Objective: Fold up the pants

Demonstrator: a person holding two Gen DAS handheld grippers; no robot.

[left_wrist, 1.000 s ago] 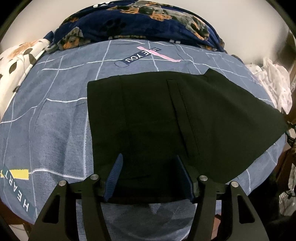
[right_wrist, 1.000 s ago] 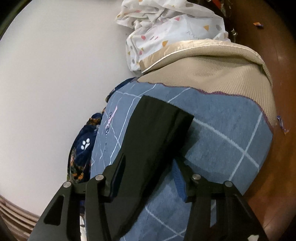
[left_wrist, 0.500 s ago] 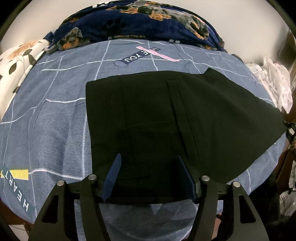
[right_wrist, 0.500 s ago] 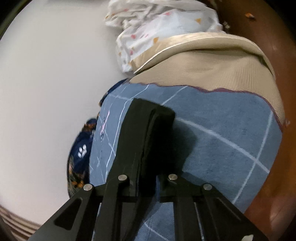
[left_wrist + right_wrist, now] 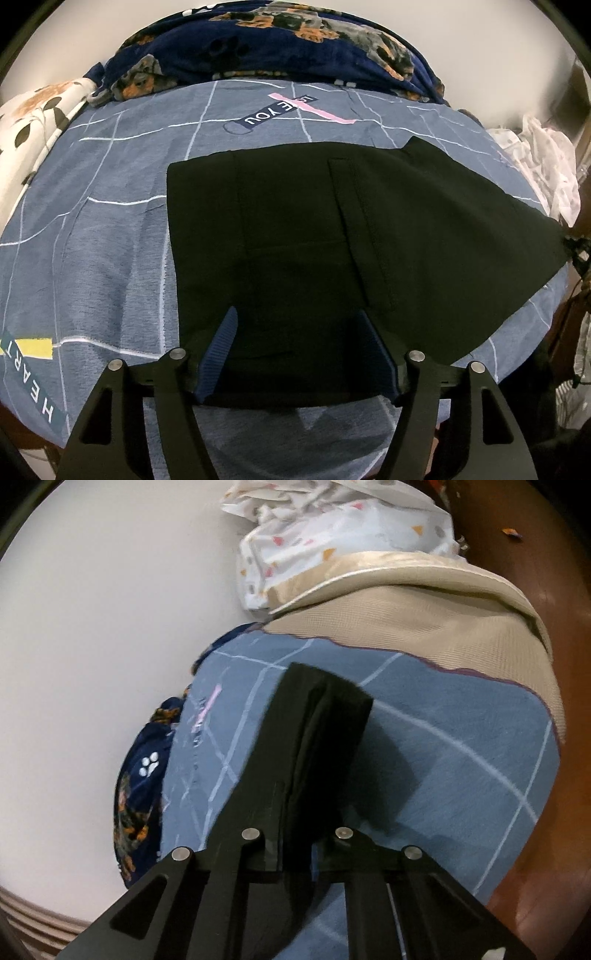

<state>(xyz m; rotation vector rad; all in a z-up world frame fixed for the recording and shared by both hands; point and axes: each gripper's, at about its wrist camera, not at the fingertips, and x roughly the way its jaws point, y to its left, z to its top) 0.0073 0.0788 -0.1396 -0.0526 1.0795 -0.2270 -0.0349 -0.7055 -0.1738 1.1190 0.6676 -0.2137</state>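
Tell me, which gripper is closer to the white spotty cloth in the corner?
Right. The right gripper, closing on the black pants' end, points toward the spotty cloth. The left gripper, jaws opening, is at the pants' near edge, farther away.

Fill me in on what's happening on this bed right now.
A person with a handheld gripper in each hand is folding black pants spread on a blue grid-patterned bedsheet. The right gripper is closing on an edge of the pants and has it bunched up off the sheet. The left gripper sits over the near edge of the pants, its jaws opening with fabric between them but not pinched. A dark patterned blanket lies at the far side.
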